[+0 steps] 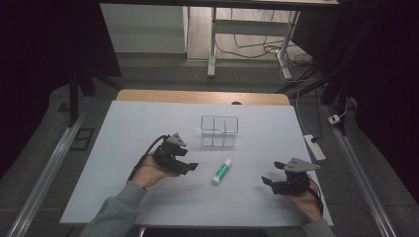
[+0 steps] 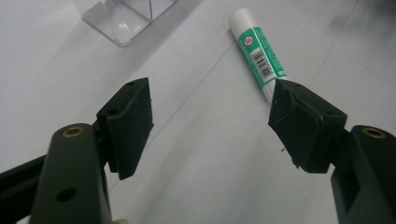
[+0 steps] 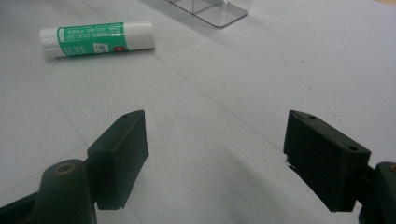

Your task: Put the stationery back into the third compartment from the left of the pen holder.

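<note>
A green and white glue stick (image 1: 222, 171) lies flat on the white table, in front of a clear plastic organizer box (image 1: 219, 131). My left gripper (image 1: 190, 167) hovers just left of the stick, jaws wide open and empty. In the left gripper view the glue stick (image 2: 258, 52) lies ahead, its near end hidden behind the right jaw. My right gripper (image 1: 272, 173) stands open over the table at the front right, a hand's width from the stick. In the right gripper view the glue stick (image 3: 96, 38) rests at the upper left, beyond the jaws.
The clear box (image 2: 122, 17) (image 3: 209, 10) has several compartments and stands near the table's middle. The white table (image 1: 148, 128) ends in a wooden edge at the back. A power strip (image 1: 314, 147) lies on the floor to the right.
</note>
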The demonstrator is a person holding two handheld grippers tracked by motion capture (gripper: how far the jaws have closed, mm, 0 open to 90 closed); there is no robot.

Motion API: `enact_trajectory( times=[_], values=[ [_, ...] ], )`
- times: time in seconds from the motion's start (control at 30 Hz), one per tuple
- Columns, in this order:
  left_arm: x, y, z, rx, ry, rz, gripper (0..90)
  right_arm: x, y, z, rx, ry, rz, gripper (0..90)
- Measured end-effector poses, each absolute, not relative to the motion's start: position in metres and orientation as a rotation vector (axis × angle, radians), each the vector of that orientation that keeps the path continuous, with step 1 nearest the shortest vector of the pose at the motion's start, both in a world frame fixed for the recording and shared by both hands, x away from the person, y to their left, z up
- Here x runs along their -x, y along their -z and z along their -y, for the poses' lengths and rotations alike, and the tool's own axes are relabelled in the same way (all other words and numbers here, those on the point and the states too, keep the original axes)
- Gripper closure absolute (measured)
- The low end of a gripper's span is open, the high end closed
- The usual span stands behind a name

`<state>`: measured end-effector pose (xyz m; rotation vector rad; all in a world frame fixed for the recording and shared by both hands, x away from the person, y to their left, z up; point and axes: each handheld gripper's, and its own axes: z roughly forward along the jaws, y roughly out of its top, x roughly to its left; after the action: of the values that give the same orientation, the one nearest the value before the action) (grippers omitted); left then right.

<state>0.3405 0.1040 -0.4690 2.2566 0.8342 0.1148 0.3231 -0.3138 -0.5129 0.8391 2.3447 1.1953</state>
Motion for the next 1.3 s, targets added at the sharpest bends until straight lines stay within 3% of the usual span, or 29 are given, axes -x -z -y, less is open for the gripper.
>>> enact_trajectory(
  times=[0.67, 1.3],
  values=[
    [-0.355, 0.476, -0.066, -2.287, 0.002, -0.786, 34.3, -0.322, 0.509, 0.313, -0.849, -1.237, -2.324, 21.3],
    [-0.374, 0.480, -0.017, -2.357, -0.003, -0.735, 34.5, -0.323, 0.511, 0.312, -0.842, -1.219, -2.341, 21.3]
  ],
)
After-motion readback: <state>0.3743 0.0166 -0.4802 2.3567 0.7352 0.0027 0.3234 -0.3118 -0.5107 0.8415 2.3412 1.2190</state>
